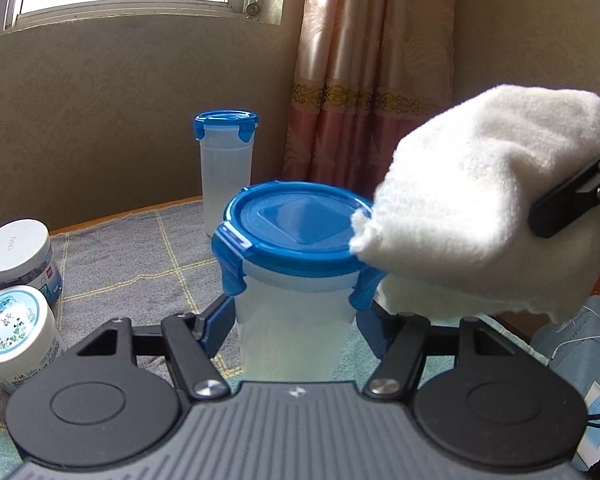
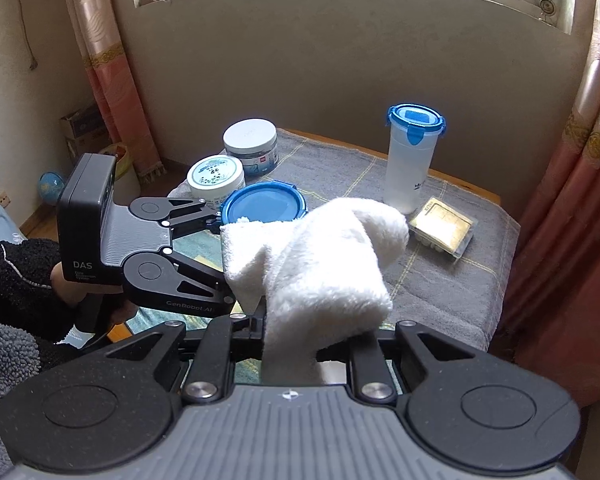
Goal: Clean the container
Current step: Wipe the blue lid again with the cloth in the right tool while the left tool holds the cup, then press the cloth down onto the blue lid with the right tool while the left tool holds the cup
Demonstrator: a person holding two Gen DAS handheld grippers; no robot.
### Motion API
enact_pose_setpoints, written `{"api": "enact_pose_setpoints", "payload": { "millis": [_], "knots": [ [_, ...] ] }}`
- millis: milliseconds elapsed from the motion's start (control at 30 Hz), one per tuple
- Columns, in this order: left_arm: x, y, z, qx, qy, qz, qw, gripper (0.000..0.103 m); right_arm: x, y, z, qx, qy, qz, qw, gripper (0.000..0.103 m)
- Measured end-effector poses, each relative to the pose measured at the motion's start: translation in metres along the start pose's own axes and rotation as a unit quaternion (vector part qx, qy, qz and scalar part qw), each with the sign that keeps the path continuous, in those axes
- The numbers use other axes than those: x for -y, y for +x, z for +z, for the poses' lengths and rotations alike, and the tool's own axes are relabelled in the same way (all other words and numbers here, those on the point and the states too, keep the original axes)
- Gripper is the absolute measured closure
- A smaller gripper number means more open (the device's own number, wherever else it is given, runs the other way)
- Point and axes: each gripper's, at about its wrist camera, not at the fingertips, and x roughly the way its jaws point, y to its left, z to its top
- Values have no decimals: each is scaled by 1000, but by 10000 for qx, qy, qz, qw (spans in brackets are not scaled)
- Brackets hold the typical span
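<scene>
Up front in the left wrist view, the left gripper [image 1: 296,320] has its jaws clamped round a frosted plastic container with a blue clip-on lid [image 1: 296,236], and a fluffy white cloth [image 1: 480,204] is touching the lid's right edge. Over in the right wrist view, the right gripper [image 2: 300,344] is pinching that cloth tight, draped over the lid, above the grey checked table cover [image 2: 440,280].
</scene>
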Motion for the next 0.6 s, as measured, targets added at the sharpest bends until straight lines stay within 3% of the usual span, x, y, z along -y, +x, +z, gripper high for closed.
{"api": "enact_pose_setpoints", "payload": {
  "millis": [267, 600],
  "knots": [
    [-1, 1, 1, 0, 10, -8, 10000, 37, 25, -13, 9, 329, 252, -307, 9987, 82],
    [-1, 2, 1, -3, 3, -18, 10000, 37, 43, -8, 59, 909, 283, -753, 9926, 82]
  ]
}}
